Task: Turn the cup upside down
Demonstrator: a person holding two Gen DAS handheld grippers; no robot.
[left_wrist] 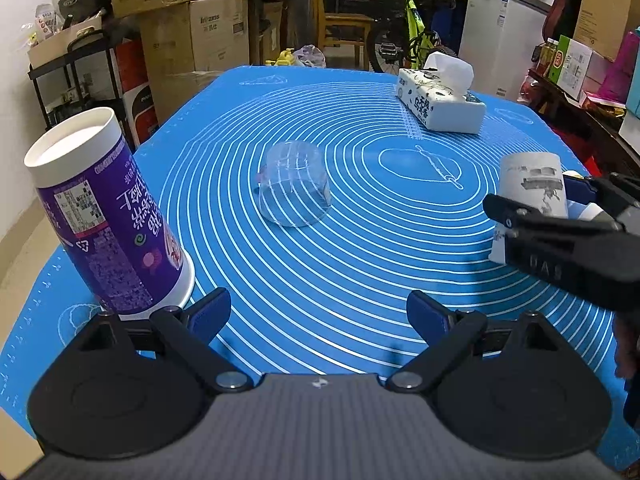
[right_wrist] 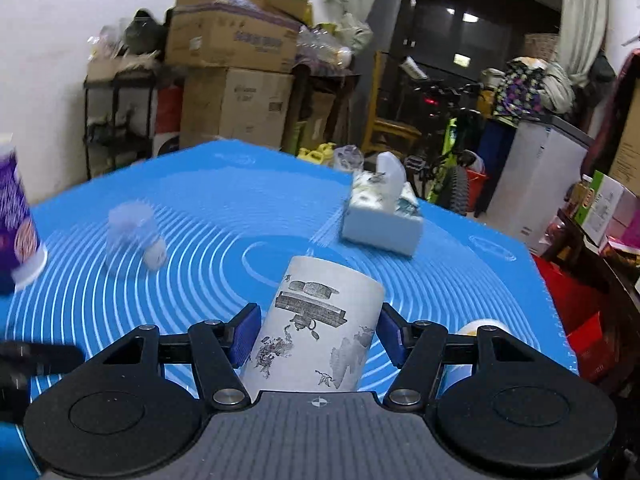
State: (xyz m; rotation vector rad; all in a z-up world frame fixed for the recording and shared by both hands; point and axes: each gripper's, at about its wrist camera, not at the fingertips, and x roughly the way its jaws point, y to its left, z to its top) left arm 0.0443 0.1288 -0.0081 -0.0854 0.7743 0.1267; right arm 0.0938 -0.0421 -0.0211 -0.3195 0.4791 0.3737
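A white paper cup with grey ink drawings [right_wrist: 316, 332] sits between the fingers of my right gripper [right_wrist: 318, 334], base up and mouth down. The blue pads stand close on both its sides, touching or nearly so. The same cup [left_wrist: 532, 188] and the right gripper [left_wrist: 540, 204] show at the right of the left wrist view. My left gripper [left_wrist: 320, 316] is open and empty over the near part of the blue mat [left_wrist: 360, 264]. A purple paper cup [left_wrist: 108, 220] stands upside down just left of it. A clear plastic cup [left_wrist: 296, 188] stands upside down mid-mat.
A tissue pack [left_wrist: 440, 100] lies at the far right of the mat; it also shows in the right wrist view [right_wrist: 384, 212]. Cardboard boxes [left_wrist: 192, 32], a black rack [left_wrist: 72, 76], a bicycle [left_wrist: 408, 32] and a white freezer [left_wrist: 500, 28] crowd the room behind the table.
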